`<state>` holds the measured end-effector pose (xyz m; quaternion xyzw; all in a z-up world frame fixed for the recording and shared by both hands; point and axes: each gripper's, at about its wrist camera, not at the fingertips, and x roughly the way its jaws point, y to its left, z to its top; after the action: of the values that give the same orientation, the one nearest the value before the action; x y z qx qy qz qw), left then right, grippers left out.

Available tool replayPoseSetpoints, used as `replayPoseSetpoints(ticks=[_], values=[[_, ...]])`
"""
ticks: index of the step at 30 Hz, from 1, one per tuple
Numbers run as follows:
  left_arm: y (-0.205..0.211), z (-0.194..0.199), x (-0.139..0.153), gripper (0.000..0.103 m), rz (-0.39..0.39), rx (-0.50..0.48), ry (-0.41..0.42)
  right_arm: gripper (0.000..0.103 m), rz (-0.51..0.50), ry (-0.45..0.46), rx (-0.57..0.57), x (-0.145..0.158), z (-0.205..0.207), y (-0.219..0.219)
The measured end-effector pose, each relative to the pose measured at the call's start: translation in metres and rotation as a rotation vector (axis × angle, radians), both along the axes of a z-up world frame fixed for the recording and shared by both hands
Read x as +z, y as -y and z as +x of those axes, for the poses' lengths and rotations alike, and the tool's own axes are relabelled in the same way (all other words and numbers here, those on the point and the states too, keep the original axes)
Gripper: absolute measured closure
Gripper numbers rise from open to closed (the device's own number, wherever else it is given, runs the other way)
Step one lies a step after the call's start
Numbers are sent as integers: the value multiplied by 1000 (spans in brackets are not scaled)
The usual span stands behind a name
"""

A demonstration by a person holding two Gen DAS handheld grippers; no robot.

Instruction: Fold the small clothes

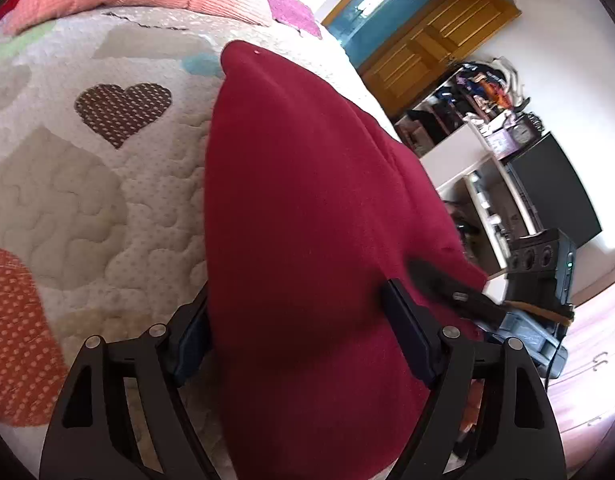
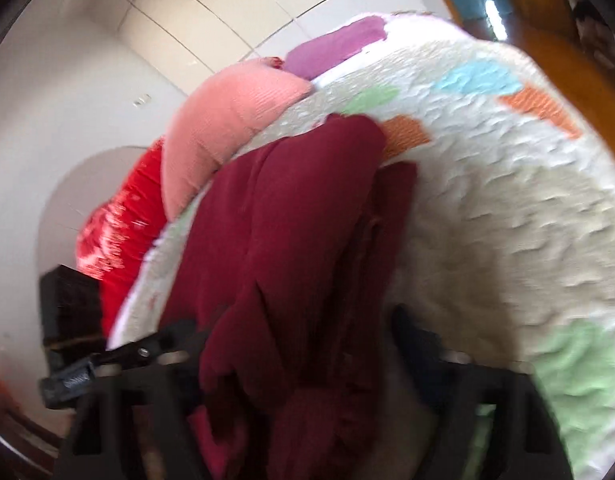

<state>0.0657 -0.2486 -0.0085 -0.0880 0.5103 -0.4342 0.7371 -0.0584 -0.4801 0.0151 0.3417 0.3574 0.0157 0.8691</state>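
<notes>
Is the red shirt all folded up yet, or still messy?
Still messy. The dark red garment lies bunched in loose creases on the quilt, spilling between the fingers of both the left gripper and right gripper.
</notes>
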Motion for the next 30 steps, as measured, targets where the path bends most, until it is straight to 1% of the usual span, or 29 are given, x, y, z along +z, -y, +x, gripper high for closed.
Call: replayPoseSetpoints(ticks=[1,2,3,4,7,9,11,12,14,15,16,17,18,20,21,22,23,24,25,26,27,29,30], values=[[-2,-2,2,32,-10,1,13,57,-21,-1,-8,3,0,-4],[-5,-4,5,43,-18,0,27,60,-45,-1,-2,7,0,-9],[-11,-9,12,50,-25,-4,49,63,-68,5,7,13,-1,-14],[-15,-13,17,52,-25,-12,58,63,-92,15,19,24,-5,-21],[-41,-39,37,52,-21,-21,77,63,-125,31,80,48,-17,-45],[-60,-57,44,52,-13,-24,92,63,-123,38,112,55,-30,-63],[-87,-82,50,52,23,-12,118,63,-104,39,146,54,-45,-83],[-95,-90,50,52,34,-10,120,63,-96,33,163,51,-53,-94],[-114,-107,44,51,73,7,111,59,-75,10,179,39,-66,-110],[-119,-111,37,51,93,12,108,52,-74,-19,183,29,-70,-120],[-125,-116,29,51,127,21,112,47,-84,-46,181,23,-74,-124],[-129,-119,24,48,137,32,114,47,-110,-75,170,19,-78,-128],[-135,-122,24,44,130,51,117,46,-143,-76,149,21,-88,-129],[-144,-126,32,44,137,81,134,46,-152,-38,117,36,-107,-125],[-146,-127,37,44,150,91,150,47,-163,-2,96,50,-118,-123],[-147,-128,43,44,165,106,173,53,-196,22,90,63,-125,-125],[-147,-129,50,44,188,126,206,58,-247,31,107,74,-127,-130],[-147,-128,50,44,202,133,221,68,-317,37,140,86,-127,-140],[-145,-129,53,44,221,136,239,71,-364,43,155,93,-124,-147],[-142,-131,54,44,240,139,258,71,-398,52,165,98,-120,-156],[-140,-133,54,44,251,146,275,72,-404,54,186,99,-115,-164],[-138,-139,51,44,265,157,298,72,-426,33,208,92,-103,-178],[-137,-140,49,44,273,159,301,72,-460,9,199,85,-96,-184]])
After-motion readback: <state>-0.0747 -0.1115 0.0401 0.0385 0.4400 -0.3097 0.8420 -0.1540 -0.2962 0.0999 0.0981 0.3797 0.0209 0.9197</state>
